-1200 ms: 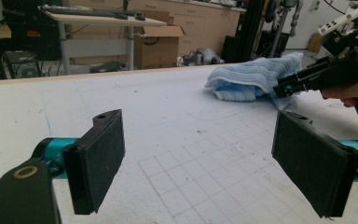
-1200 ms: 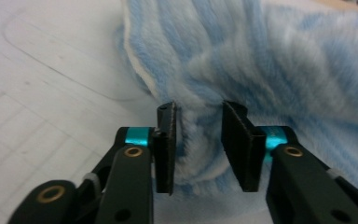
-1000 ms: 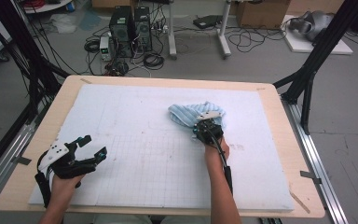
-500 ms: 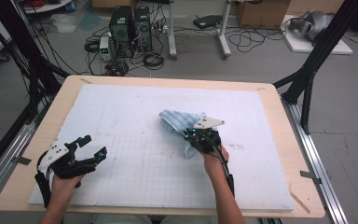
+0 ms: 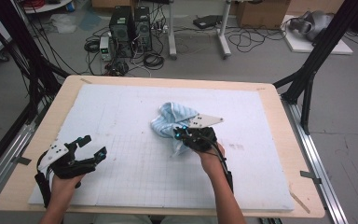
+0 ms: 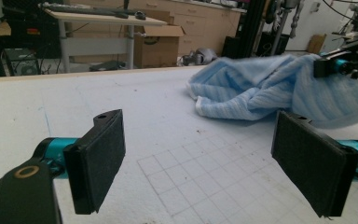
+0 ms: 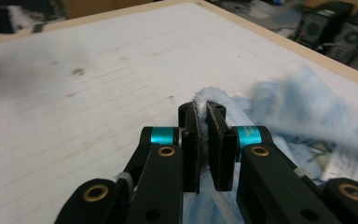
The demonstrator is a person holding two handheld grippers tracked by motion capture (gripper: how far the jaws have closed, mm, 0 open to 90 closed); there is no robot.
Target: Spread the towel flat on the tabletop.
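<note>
The light blue towel [image 5: 175, 122] lies bunched near the middle of the bench [image 5: 270, 186], one edge pinched tight in the right hand-held gripper [image 7: 207, 140], likely for dragging it flat. The left hand-held gripper [image 6: 209, 163] waits wide open and empty near the bench's front left corner.

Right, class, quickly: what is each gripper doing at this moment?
Left gripper: open, jaws wide apart, nothing between them.
Right gripper: shut on a fold of the blue towel.
</note>
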